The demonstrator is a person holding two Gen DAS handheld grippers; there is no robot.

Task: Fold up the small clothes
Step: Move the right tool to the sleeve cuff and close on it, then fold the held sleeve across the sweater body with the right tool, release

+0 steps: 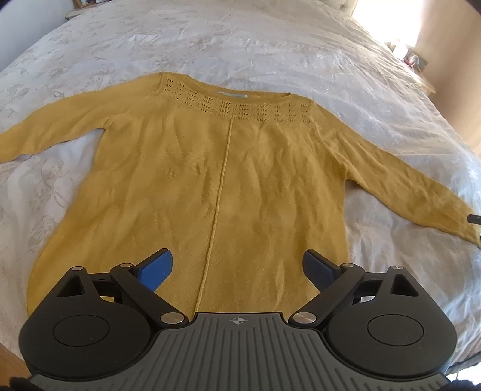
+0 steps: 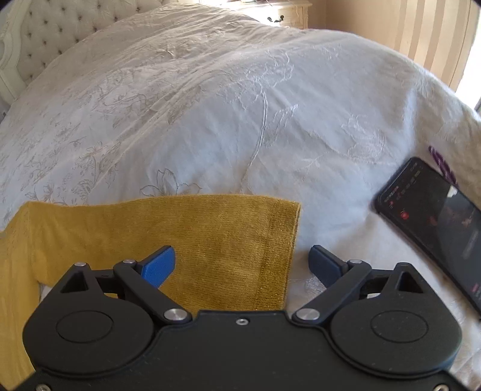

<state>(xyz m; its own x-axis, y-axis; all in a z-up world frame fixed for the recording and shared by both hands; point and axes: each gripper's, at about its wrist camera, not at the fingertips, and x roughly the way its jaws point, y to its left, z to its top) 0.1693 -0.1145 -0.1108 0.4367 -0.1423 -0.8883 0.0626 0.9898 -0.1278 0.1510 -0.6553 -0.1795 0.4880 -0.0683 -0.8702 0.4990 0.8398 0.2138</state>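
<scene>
A mustard-yellow knitted sweater (image 1: pixel 222 168) lies flat and face up on the white bedspread (image 1: pixel 240 39), neckline at the far side, both sleeves spread outwards. My left gripper (image 1: pixel 237 267) is open and empty, hovering over the sweater's lower hem near the centre seam. My right gripper (image 2: pixel 242 264) is open and empty, just above the cuff end of the sweater's right sleeve (image 2: pixel 210 240); its left finger (image 2: pixel 159 266) is over the sleeve and its right finger (image 2: pixel 326 266) is over bare bedspread (image 2: pixel 240 105).
A black phone (image 2: pixel 436 222) with a lit screen lies on the bed right of the right gripper. A tufted headboard (image 2: pixel 45 33) is far left and a bedside cabinet (image 2: pixel 282 15) stands beyond the bed. A wooden floor strip (image 1: pixel 12 364) shows at bottom left.
</scene>
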